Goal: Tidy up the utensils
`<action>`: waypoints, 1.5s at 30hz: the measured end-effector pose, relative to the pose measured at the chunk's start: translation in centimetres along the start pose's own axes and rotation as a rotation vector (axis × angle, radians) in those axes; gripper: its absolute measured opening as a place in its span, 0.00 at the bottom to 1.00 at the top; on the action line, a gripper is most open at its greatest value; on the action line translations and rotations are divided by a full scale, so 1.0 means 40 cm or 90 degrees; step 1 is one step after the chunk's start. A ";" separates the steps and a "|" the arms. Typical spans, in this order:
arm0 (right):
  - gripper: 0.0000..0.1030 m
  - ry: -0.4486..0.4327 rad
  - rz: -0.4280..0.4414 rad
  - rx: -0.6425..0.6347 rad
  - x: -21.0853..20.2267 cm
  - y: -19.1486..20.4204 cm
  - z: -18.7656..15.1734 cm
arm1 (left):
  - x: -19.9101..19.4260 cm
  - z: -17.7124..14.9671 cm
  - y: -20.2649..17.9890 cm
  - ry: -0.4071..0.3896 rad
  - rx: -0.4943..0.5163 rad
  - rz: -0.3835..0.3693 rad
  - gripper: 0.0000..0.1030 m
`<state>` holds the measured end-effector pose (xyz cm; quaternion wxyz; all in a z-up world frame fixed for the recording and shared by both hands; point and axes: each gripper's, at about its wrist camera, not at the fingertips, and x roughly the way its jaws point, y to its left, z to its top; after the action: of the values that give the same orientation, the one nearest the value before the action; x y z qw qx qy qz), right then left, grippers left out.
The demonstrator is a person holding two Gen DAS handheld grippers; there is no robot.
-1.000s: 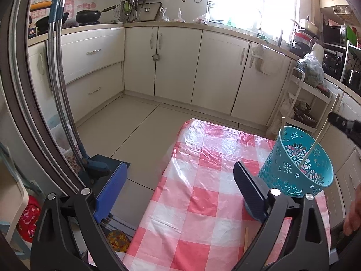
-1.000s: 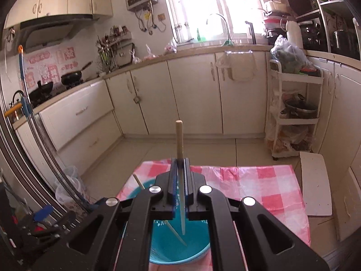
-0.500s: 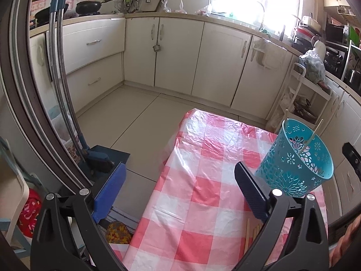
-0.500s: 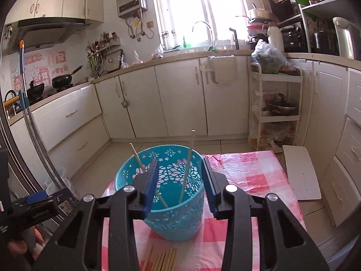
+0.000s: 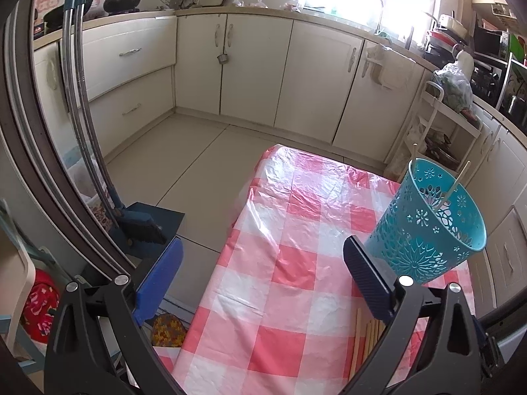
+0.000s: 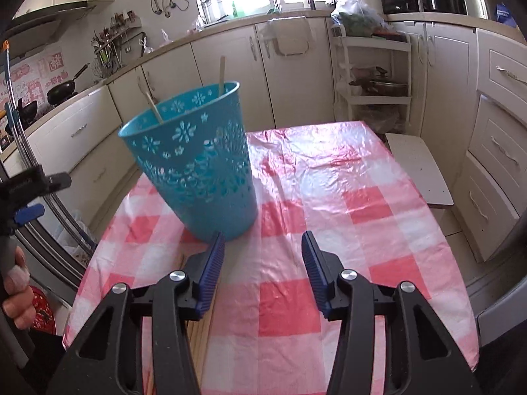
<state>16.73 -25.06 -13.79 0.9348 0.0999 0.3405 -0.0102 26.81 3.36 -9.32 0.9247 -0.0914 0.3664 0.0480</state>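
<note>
On the checked tabletop (image 6: 362,197), left to right: left claw (image 5: 263,273) at 9 o'clock, jaws wide, nothing between them. Loose chopsticks (image 5: 365,335) lie flat at 6 o'clock, just under the claws. Teal basket (image 6: 197,164) stands upright at 11 o'clock in the right view, 2 chopsticks (image 6: 221,72) already leaning inside. Right claw (image 6: 263,266) at 5 o'clock from the basket, jaws have just been opening, now about half wide and empty.

Risks, my read: sticks lie bunched, so a pinch could lift several or roll them off the near edge. Plastic cloth looks slippery and could bunch under a pad. Basket looks light, so a knock from the right claw could tip it. White board (image 6: 418,168) beside the tabletop at 3 o'clock, not in the way.
</note>
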 end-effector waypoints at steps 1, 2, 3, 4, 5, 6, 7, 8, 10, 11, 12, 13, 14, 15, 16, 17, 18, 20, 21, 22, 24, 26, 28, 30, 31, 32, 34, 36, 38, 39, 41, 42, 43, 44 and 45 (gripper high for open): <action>0.46 0.007 0.002 -0.003 0.002 0.004 -0.009 | 0.001 -0.001 0.000 0.001 0.000 0.000 0.91; 0.47 0.014 0.004 -0.005 0.006 0.008 -0.018 | 0.001 -0.001 0.001 0.001 0.000 -0.001 0.91; 0.47 0.019 0.005 -0.007 0.008 0.011 -0.026 | 0.000 -0.001 0.001 0.001 -0.001 -0.001 0.91; 0.47 0.024 0.008 -0.008 0.011 0.015 -0.030 | 0.000 -0.001 0.001 0.001 0.000 -0.001 0.91; 0.47 0.027 0.009 -0.010 0.013 0.018 -0.033 | 0.001 -0.002 0.000 0.001 0.000 -0.001 0.91; 0.47 0.029 0.010 -0.012 0.014 0.023 -0.036 | 0.001 -0.002 0.000 0.001 -0.001 -0.002 0.91; 0.47 0.030 0.011 -0.014 0.014 0.026 -0.037 | 0.001 -0.002 0.000 0.002 -0.001 -0.003 0.91; 0.47 0.031 0.012 -0.015 0.013 0.029 -0.038 | 0.001 -0.003 0.000 0.002 -0.001 -0.003 0.91; 0.47 0.032 0.013 -0.016 0.014 0.034 -0.040 | 0.001 -0.003 -0.001 0.003 -0.001 -0.005 0.91; 0.47 0.034 0.013 -0.017 0.015 0.035 -0.042 | 0.001 -0.003 -0.001 0.003 -0.001 -0.005 0.91; 0.47 0.036 0.013 -0.017 0.016 0.036 -0.044 | 0.000 -0.003 -0.001 0.004 -0.001 -0.006 0.91; 0.47 0.038 0.013 -0.017 0.017 0.037 -0.046 | 0.001 -0.003 0.000 0.004 -0.001 -0.006 0.91; 0.48 0.040 0.013 -0.017 0.019 0.038 -0.048 | 0.001 -0.004 -0.001 0.004 -0.001 -0.007 0.91; 0.48 0.042 0.014 -0.017 0.021 0.039 -0.049 | 0.001 -0.003 0.000 0.004 -0.001 -0.007 0.92; 0.48 0.044 0.014 -0.017 0.021 0.041 -0.051 | 0.001 -0.003 0.000 0.005 -0.001 -0.007 0.92; 0.48 0.045 0.014 -0.017 0.022 0.042 -0.052 | 0.001 -0.004 0.000 0.005 -0.001 -0.007 0.92; 0.48 0.046 0.014 -0.017 0.023 0.043 -0.052 | 0.001 -0.003 0.000 0.005 -0.002 -0.007 0.92; 0.49 0.047 0.014 -0.019 0.023 0.045 -0.053 | 0.001 -0.004 0.000 0.005 -0.002 -0.007 0.92; 0.50 0.048 0.014 -0.019 0.023 0.047 -0.052 | 0.001 -0.004 0.000 0.006 -0.002 -0.007 0.92; 0.50 0.048 0.013 -0.020 0.023 0.048 -0.054 | 0.001 -0.004 0.000 0.006 -0.002 -0.008 0.92; 0.50 0.049 0.013 -0.020 0.024 0.049 -0.055 | 0.002 -0.005 0.000 0.008 -0.001 -0.008 0.92; 0.50 0.050 0.013 -0.020 0.024 0.049 -0.055 | 0.002 -0.006 -0.001 0.008 -0.001 -0.009 0.92; 0.50 0.050 0.013 -0.021 0.024 0.049 -0.056 | 0.002 -0.006 -0.002 0.008 -0.001 -0.009 0.92; 0.50 0.050 0.013 -0.020 0.024 0.050 -0.057 | 0.003 -0.008 -0.002 0.009 -0.001 -0.010 0.92; 0.50 0.050 0.013 -0.020 0.024 0.050 -0.057 | 0.003 -0.010 -0.002 0.010 -0.001 -0.010 0.92; 0.50 0.051 0.013 -0.020 0.024 0.050 -0.057 | 0.003 -0.011 -0.002 0.011 -0.001 -0.011 0.92; 0.50 0.052 0.014 -0.020 0.025 0.050 -0.059 | 0.004 -0.012 -0.003 0.013 -0.002 -0.012 0.92; 0.50 0.054 0.014 -0.020 0.026 0.050 -0.060 | 0.004 -0.013 -0.003 0.013 -0.002 -0.012 0.92; 0.50 0.056 0.014 -0.019 0.028 0.050 -0.061 | 0.004 -0.013 -0.003 0.013 -0.002 -0.012 0.92; 0.50 0.056 0.013 -0.018 0.028 0.050 -0.061 | 0.004 -0.014 -0.004 0.013 -0.002 -0.012 0.92; 0.50 0.056 0.013 -0.017 0.028 0.049 -0.061 | 0.005 -0.012 -0.002 0.014 -0.002 -0.013 0.92; 0.50 0.057 0.013 -0.018 0.028 0.049 -0.061 | 0.006 -0.012 -0.001 0.015 -0.002 -0.013 0.92; 0.50 0.057 0.013 -0.017 0.028 0.049 -0.061 | 0.006 -0.012 -0.002 0.015 -0.002 -0.013 0.92; 0.50 0.057 0.013 -0.017 0.028 0.048 -0.062 | 0.006 -0.013 -0.002 0.016 -0.002 -0.013 0.92; 0.50 0.057 0.013 -0.017 0.028 0.048 -0.062 | 0.007 -0.013 -0.002 0.016 -0.001 -0.013 0.92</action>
<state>16.20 -22.64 -16.01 0.9201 0.0910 0.3808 0.0084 26.67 3.16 -9.85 0.9204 -0.0967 0.3769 0.0381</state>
